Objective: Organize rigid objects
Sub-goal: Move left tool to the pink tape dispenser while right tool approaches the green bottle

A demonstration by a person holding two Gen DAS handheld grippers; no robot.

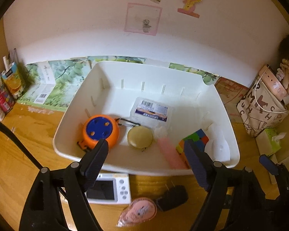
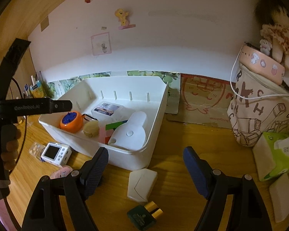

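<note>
A white bin (image 1: 125,165) holds an orange round case with a blue lid (image 1: 100,130), a tan round compact (image 1: 140,138), a clear barcoded box (image 1: 151,110), a pink bar (image 1: 169,154), a colour cube (image 1: 197,138) and a white flat item (image 2: 131,132). My left gripper (image 1: 146,144) hangs open over the bin's near rim, nothing pressed between its pads. My right gripper (image 2: 146,151) stands open above the table right of the bin (image 2: 125,159). A white envelope-shaped case (image 2: 141,184) lies between and below its fingers, with a green and gold block (image 2: 144,215) nearer.
On the table before the bin lie a white small-screen device (image 1: 109,189), a pink pouch (image 1: 138,211) and a black plug (image 1: 172,197). A printed cloth bag (image 2: 260,111), tissue box (image 2: 275,154) and doll stand at right. Cartons (image 1: 9,88) crowd the left.
</note>
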